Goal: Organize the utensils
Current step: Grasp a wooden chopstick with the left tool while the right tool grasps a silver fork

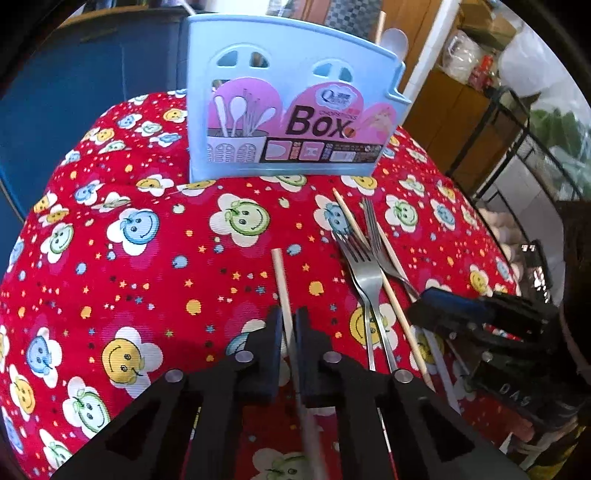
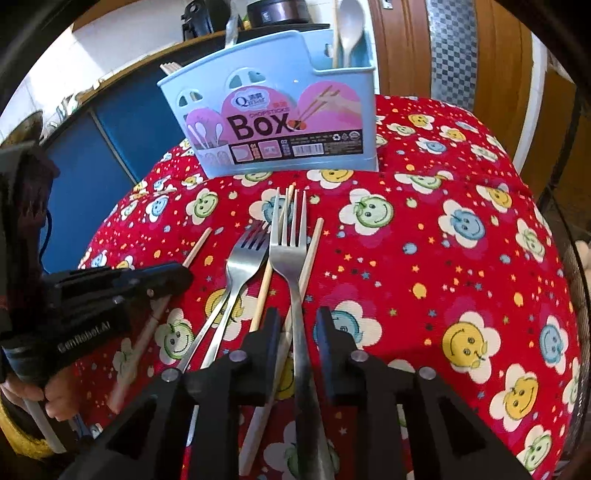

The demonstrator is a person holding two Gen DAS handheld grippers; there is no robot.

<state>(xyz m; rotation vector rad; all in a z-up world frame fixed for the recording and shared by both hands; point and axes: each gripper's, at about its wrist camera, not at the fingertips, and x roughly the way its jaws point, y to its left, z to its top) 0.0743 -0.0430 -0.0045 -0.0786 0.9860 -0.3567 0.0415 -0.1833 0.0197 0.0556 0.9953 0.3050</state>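
Observation:
My left gripper [image 1: 290, 317] is shut on a wooden chopstick [image 1: 280, 280] that sticks out ahead of its fingers; the right wrist view shows this gripper [image 2: 162, 280] at the left, the chopstick [image 2: 199, 243] in it. My right gripper [image 2: 298, 317] is open, a steel fork's handle [image 2: 297, 314] running between its fingers without either pad touching it. Two more forks [image 2: 240, 266] lie stacked just left of it, over two loose chopsticks [image 2: 266, 277]. At the back stands the blue utensil box [image 1: 291, 110], a spoon [image 2: 351, 29] upright in its right compartment.
A red cloth with smiley flowers [image 1: 129, 229] covers the rounded table. Behind it stands a blue cabinet [image 1: 74, 92]; a black wire rack [image 1: 517, 147] is off the right edge. A person's hand [image 2: 55, 398] holds the left gripper's handle.

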